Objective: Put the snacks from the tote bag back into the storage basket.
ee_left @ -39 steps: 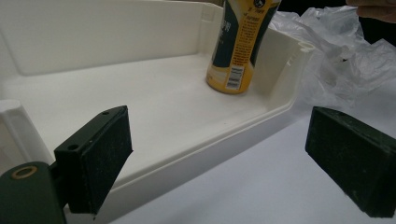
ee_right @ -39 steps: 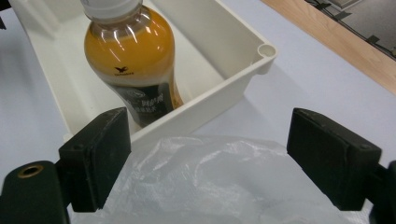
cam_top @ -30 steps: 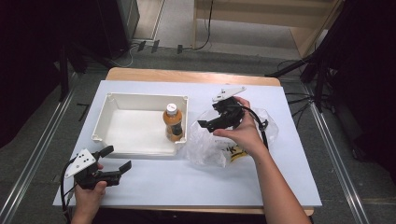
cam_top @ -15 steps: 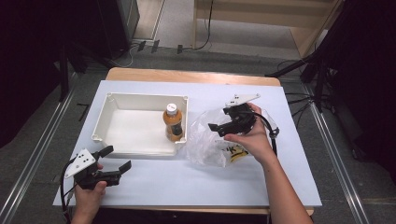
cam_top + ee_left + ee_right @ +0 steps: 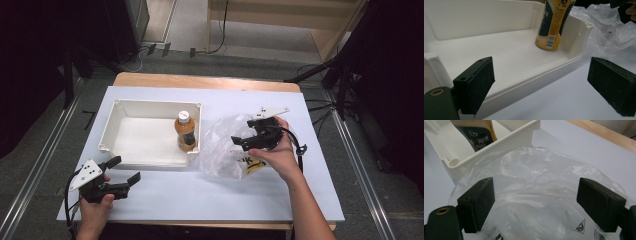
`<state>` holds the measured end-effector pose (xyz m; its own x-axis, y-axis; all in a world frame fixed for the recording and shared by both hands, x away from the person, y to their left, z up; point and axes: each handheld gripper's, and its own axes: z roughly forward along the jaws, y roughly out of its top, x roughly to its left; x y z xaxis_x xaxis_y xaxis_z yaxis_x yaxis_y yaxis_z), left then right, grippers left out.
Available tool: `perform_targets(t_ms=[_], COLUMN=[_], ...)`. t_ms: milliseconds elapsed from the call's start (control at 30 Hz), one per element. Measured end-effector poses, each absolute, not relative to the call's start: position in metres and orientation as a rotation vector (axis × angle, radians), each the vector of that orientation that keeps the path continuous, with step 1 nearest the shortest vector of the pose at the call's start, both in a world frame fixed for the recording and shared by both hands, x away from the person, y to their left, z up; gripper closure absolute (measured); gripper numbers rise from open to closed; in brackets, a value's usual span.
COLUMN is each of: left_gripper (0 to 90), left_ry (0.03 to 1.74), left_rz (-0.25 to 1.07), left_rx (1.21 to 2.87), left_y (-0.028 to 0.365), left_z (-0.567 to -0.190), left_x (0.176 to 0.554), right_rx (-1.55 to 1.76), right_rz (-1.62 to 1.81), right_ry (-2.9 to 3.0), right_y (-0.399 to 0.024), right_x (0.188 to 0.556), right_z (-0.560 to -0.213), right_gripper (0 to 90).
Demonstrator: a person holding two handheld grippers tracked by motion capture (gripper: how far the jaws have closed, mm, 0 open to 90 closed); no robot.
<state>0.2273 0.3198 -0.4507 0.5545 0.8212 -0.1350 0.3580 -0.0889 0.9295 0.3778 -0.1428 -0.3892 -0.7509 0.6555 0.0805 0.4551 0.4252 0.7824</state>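
Observation:
A white tray sits left of centre on the white table. An orange drink bottle with a white cap stands upright in the tray's right end; the bottle and tray are also ahead of my left gripper. A crumpled clear plastic bag with yellow print lies right of the tray. My right gripper hovers open over the bag, nothing between its pads. My left gripper rests open near the table's front left, in front of the tray's near wall.
The table's wooden far edge runs along the back. Cables trail on the floor beyond and to the right. Bare white tabletop lies along the front between the two hands.
My right gripper has moved right and toward the near side, away from the bottle in the tray, and now hangs over the plastic bag. The left gripper has stayed put.

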Motion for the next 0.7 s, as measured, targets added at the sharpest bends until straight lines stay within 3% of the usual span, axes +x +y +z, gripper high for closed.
perform_targets(t_ms=[700], left_gripper=[7.8], left_ry=[1.002], left_rz=[0.523], left_rx=[1.677], left_y=[0.32], left_z=[-0.451], left_x=[0.227], right_rx=[1.05], right_rz=[1.239], right_ry=[2.394], right_y=[-0.175], right_x=[0.365], right_z=[-0.403], right_gripper=[15.5])
